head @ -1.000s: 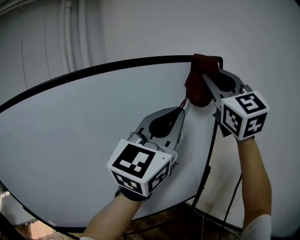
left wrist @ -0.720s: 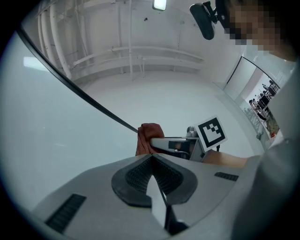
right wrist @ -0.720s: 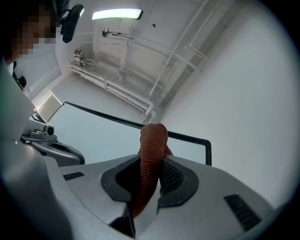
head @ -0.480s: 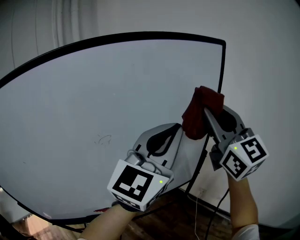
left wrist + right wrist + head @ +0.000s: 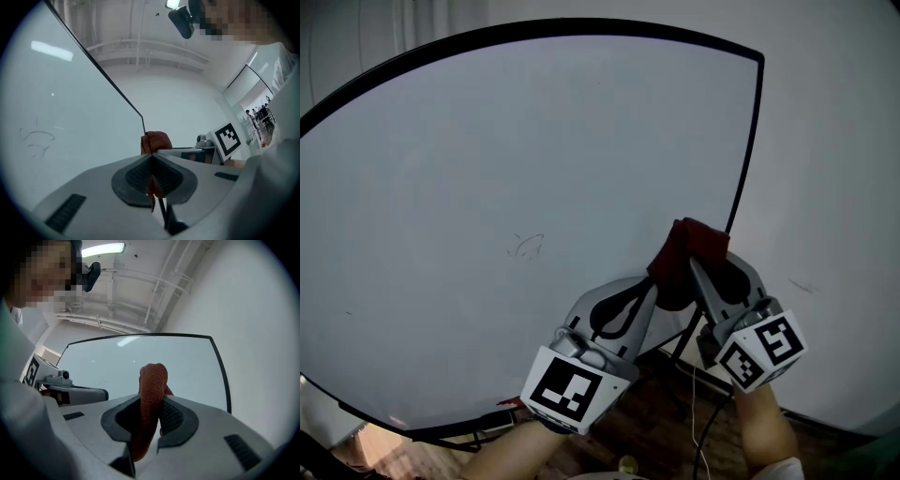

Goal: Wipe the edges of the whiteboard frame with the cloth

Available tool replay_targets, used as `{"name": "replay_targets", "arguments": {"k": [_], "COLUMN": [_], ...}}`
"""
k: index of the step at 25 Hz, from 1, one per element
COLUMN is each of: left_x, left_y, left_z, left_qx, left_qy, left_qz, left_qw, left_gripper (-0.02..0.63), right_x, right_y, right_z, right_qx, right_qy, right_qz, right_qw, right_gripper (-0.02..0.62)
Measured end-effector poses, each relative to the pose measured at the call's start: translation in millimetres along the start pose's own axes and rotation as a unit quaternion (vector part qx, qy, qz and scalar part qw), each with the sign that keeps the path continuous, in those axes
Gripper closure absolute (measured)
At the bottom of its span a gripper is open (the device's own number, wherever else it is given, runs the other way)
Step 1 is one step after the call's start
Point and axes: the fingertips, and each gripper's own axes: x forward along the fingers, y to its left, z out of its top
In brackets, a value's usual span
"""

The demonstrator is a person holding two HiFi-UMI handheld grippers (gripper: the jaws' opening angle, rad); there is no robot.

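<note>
Cloth [image 5: 680,251] clamped tight in right gripper [image 5: 697,267], low against whiteboard frame [image 5: 747,150] right edge. Left gripper [image 5: 653,283] also closed, apparently pinching a red tail of it. Risk: opposing pulls drag cloth off the frame, and bare jaws scrape it.

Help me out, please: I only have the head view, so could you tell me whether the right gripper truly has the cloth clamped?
Observer: Yes. In the right gripper view, the right gripper has its jaws shut on a thick fold of the red cloth, which pokes out past the tips.
Operator: Thank you. Is the left gripper empty, then?
Observer: It seems not. The left gripper view shows the left gripper shut, with a thin red strip of the cloth caught between its pads.
</note>
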Motion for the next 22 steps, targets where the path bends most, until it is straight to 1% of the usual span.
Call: {"name": "replay_targets", "arguments": {"k": [3,5,8,13,19,22], "left_x": [-17.4,-33.8,-59.3,-93.2,-131.7,-144.7], "left_y": [0.5,-0.1,0.0,-5.2,-8.4,-9.3], "left_z": [-7.9,-17.7,-34.6,-58.4,-87.3,-96.2], "left_qx": [-0.016,-0.027,-0.043,-0.047,-0.077,-0.084], "left_qy": [-0.002,0.001,0.012,0.03,0.056,0.064], "left_qz": [0.002,0.004,0.009,0.01,0.013,0.012], "left_qw": [0.9999,0.9996,0.999,0.9984,0.9954,0.9943], "left_gripper": [0.597,0.597,0.597,0.597,0.597,0.597], "right_x": [-6.3,-13.1,-23.3,-38.7,-48.3,-51.4], "right_y": [17.1,29.9,52.2,90.1,129.1,145.1], "right_z": [-11.9,-27.1,-50.4,-80.1,-104.3,-116.0], "right_qx": [0.01,0.019,0.023,0.042,0.06,0.067], "right_qy": [0.008,0.019,0.038,0.057,0.07,0.076], "right_qz": [-0.004,-0.012,-0.021,-0.031,-0.032,-0.033], "right_qw": [1.0,1.0,0.999,0.997,0.995,0.994], "right_gripper": [0.514,0.514,0.514,0.514,0.514,0.514]}}
